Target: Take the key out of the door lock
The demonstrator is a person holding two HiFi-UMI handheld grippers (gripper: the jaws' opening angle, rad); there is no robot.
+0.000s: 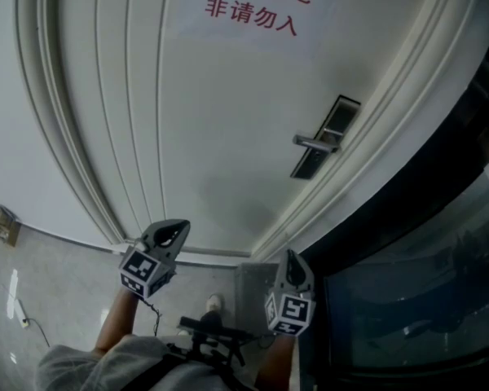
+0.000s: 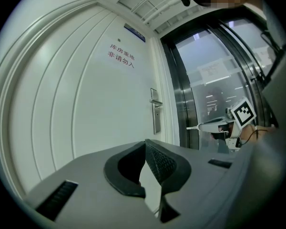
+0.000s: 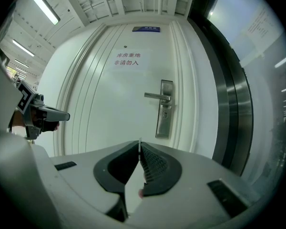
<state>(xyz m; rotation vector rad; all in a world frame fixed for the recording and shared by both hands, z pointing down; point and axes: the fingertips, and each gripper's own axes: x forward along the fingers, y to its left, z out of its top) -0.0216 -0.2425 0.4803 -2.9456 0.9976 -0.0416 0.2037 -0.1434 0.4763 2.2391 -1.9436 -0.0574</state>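
Head view leaves door lock (image 1: 329,129) details indistinct.

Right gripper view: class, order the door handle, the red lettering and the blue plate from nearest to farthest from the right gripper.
1. Door handle, straight ahead, right of centre.
2. Red lettering, higher on the door.
3. Blue plate, topmost, above the door.

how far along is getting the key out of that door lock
Done: nothing that shows. In hand: the left claw and right claw both hang shut, short of the white door, touching nothing. Still to do: reach the lock under the lever handle, grip the key and draw it out; whether a key sits there is too small to tell.
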